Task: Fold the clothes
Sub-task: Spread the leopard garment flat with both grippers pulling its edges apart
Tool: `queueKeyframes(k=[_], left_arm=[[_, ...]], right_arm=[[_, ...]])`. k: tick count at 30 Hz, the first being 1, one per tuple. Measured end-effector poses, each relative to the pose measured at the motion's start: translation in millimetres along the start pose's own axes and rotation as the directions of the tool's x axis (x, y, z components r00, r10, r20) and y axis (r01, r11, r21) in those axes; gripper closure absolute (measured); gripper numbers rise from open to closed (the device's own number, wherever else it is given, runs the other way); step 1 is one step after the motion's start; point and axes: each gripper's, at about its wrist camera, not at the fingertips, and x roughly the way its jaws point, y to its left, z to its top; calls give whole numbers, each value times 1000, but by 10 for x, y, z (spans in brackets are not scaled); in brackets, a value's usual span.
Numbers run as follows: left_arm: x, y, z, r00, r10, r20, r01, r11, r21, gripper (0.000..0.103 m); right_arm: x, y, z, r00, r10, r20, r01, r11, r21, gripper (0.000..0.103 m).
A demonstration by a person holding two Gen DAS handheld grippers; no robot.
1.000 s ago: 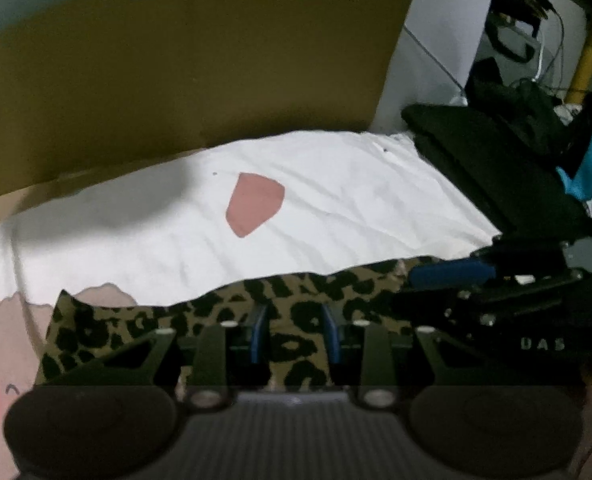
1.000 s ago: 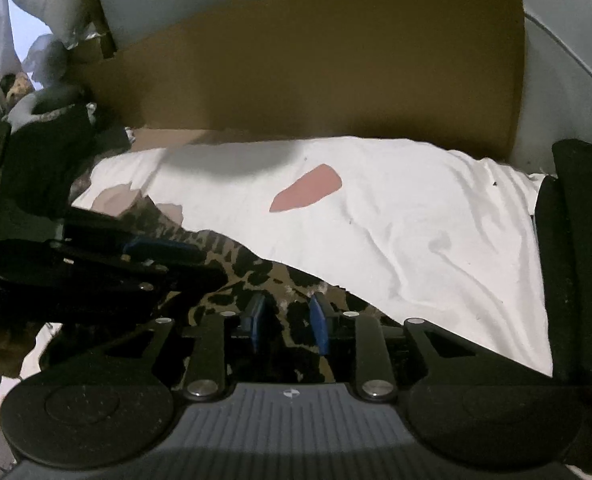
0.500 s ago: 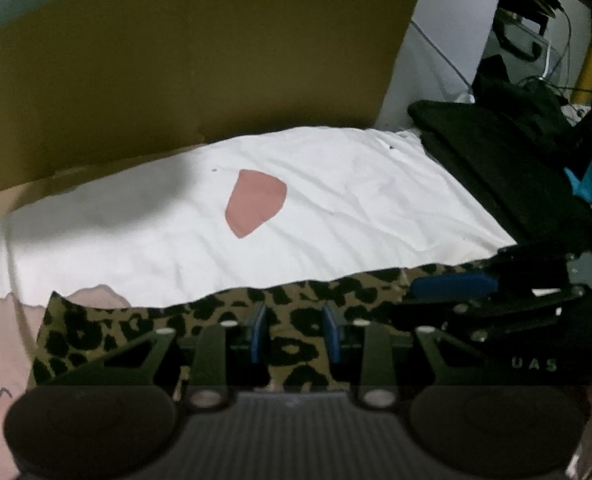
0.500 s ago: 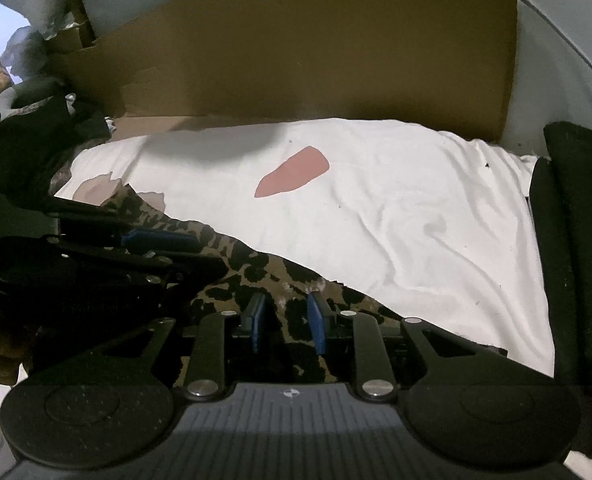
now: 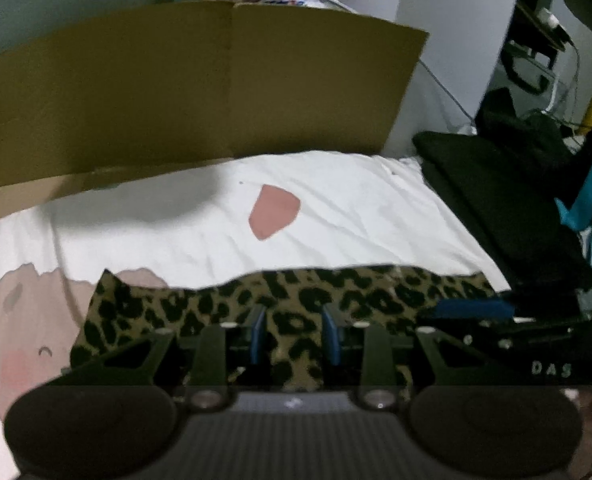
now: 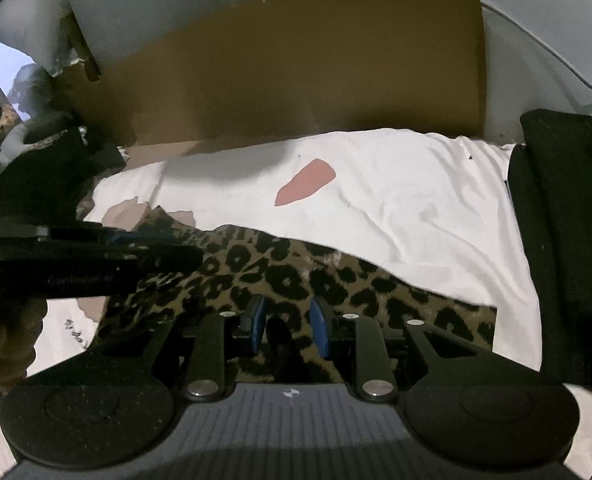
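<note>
both views have drifted slightly; leopard cloth [image 5: 296, 300] stretches left-right across the frame bottom, between the narrowly parted fingers of left hand-held gripper [image 5: 292, 334] and right hand-held gripper [image 6: 286, 326], grip unclear.

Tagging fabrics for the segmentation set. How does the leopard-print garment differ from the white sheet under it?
The leopard-print garment is tan with black spots; the white sheet is plain apart from a pink patch. The garment is a narrow band across the near edge; the sheet covers most of the surface. The garment sits between the fingers of the left claw and the right claw; the sheet lies ungripped. Both are wrinkled cloth.
</note>
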Motion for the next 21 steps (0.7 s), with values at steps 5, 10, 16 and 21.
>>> queueKeyframes(k=[5,10,16,21], left_arm=[[-85,-132,-90,1000,-9,8,9,1000,30,70],[-171,-263,-180,1000,-19,15,18,998,60,68],[-200,-322,-374,999,-48,-23,50,996,68,67],[-42,-274,-556,995,-19,-96,27,997,76,67]], right_arm=[[-138,81,-61,999,-10,33,12,999,-40,72],[-203,133,-166,1000,-5,21,6,998,-55,72],[-198,184,-380,1000,-7,-29,5,998,-63,64],[-132,146,-517,998,-30,-63,25,996,-81,64]])
